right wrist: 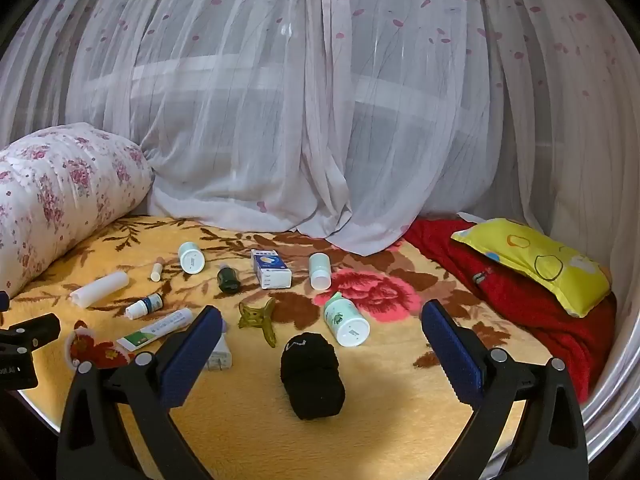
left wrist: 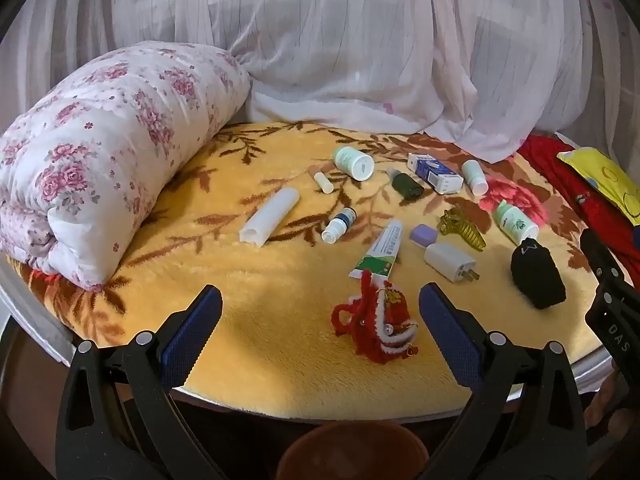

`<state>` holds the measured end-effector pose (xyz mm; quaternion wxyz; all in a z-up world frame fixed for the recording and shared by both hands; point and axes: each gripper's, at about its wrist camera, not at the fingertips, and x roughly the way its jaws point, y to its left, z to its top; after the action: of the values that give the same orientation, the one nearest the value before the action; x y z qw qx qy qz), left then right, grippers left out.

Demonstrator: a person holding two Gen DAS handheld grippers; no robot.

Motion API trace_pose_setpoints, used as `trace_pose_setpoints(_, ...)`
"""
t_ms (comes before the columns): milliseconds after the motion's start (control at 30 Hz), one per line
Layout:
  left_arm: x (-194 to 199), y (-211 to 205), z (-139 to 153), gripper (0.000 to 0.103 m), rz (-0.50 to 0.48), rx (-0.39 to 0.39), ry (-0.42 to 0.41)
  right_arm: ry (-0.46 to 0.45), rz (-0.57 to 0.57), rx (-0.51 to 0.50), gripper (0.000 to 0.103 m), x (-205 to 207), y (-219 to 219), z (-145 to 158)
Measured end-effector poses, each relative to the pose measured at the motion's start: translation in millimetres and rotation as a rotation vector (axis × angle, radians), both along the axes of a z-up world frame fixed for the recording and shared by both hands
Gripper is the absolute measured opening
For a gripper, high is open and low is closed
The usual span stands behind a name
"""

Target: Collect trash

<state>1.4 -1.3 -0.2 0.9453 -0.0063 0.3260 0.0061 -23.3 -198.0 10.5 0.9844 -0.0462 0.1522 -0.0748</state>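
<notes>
Jaws on both my left gripper (left wrist: 320, 320) and right gripper (right wrist: 322, 334) gape wide, holding nothing. Around the toothpaste tube (left wrist: 380, 250): red ornament (left wrist: 376, 324) just nearer, charger (right wrist: 218, 354) half hidden behind my right finger. Bin (left wrist: 352, 454) cut off below.

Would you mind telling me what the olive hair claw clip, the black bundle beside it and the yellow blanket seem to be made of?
Hair claw clip: probably hard translucent plastic; light passes through its olive teeth, and it looks glossy.
Black bundle: likely knitted fabric, perhaps rolled socks; matte, ribbed, softly folded, with small white stitching.
Yellow blanket: seemingly plush fleece; fuzzy nap, soft sheen, printed brown leaves.
</notes>
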Motion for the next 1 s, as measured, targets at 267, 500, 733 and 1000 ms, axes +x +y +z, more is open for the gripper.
trace_pose_setpoints(267,-3,-3,-1,0.096,0.002,-0.008,-0.018,-0.003,0.005,-0.002,0.098,-1,0,0)
trace_pose_setpoints(500,-2,-3,-1,0.096,0.005,-0.012,-0.015,0.015,0.026,0.013,0.098,2,0,-6)
trace_pose_setpoints(733,-5,-10,-2,0.096,0.007,-0.004,-0.015,0.026,0.040,0.048,0.098,1,0,-4)
trace_pose_setpoints(1000,-5,7,-2,0.096,0.001,-0.024,-0.005,0.016,0.028,0.043,0.098,-1,-2,-3)
